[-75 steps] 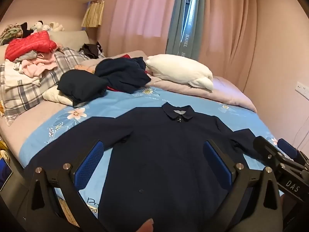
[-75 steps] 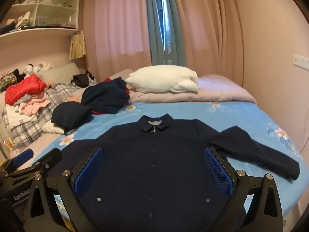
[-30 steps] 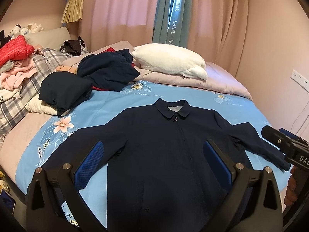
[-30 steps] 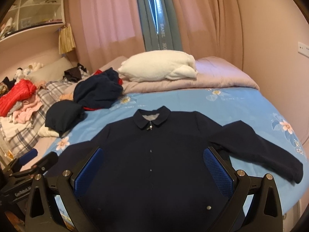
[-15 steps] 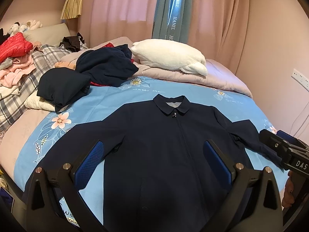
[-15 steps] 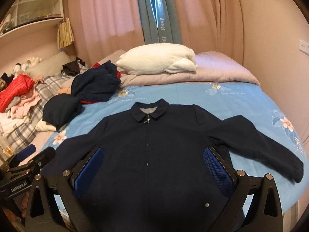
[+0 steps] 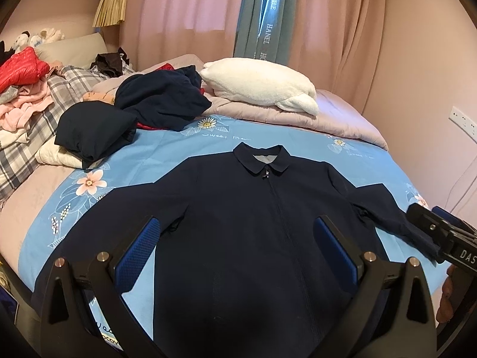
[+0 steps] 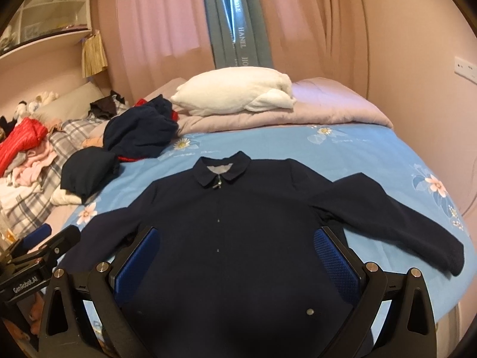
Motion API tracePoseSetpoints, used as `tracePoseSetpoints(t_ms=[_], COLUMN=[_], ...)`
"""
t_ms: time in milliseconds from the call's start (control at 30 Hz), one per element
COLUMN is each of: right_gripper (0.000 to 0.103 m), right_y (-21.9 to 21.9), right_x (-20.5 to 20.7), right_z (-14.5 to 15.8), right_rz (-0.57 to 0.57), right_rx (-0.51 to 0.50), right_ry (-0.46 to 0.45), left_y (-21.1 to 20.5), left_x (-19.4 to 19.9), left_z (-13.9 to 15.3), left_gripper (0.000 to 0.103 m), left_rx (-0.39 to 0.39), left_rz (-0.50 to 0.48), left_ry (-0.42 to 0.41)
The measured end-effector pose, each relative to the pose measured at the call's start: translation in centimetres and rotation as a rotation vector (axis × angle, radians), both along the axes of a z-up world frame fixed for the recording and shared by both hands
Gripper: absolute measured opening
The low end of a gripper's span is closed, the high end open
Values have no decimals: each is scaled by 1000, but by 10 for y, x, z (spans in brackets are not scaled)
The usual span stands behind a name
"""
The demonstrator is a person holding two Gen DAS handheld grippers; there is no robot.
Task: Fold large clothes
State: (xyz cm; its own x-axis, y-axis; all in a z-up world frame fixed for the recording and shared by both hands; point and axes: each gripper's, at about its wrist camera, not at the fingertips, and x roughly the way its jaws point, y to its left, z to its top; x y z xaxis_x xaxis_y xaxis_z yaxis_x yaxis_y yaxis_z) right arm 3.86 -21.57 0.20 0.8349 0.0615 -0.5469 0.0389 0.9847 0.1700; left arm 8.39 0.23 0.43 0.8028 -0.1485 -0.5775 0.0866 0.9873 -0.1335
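A dark navy collared jacket (image 7: pixel 250 226) lies flat, front up, on the blue floral sheet (image 7: pixel 167 146), sleeves spread to both sides. It also shows in the right wrist view (image 8: pixel 238 232). My left gripper (image 7: pixel 237 252) is open and empty, hovering above the jacket's lower body. My right gripper (image 8: pixel 237 253) is open and empty too, above the same lower part. The right sleeve (image 8: pixel 396 223) runs toward the bed's right edge. The other gripper's body shows at the right edge of the left wrist view (image 7: pixel 444 235) and at the left edge of the right wrist view (image 8: pixel 32 262).
A white pillow (image 7: pixel 259 86) lies on a lilac quilt (image 7: pixel 337 119) at the back. Two dark folded or bunched garments (image 7: pixel 161 98) (image 7: pixel 92 131) sit at back left. A heap of clothes with a red jacket (image 7: pixel 21 68) lies on a plaid blanket far left. Curtains and walls surround the bed.
Both grippers have shifted slightly over the jacket, and the view has drawn a little closer and lower. The jacket has not moved. Both stay open.
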Motion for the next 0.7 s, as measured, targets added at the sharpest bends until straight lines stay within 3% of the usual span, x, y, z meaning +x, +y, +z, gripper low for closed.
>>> tracePoseSetpoints(t_ms=[700], right_gripper=[102], right_y=[-12], right_x=[-10], right_z=[-6], right_rz=[-43], right_rx=[6], right_ry=[-7], left_y=[5], left_x=[3], left_z=[-8], left_gripper=[102], left_rx=[-53], left_rz=[17], left_ry=[47])
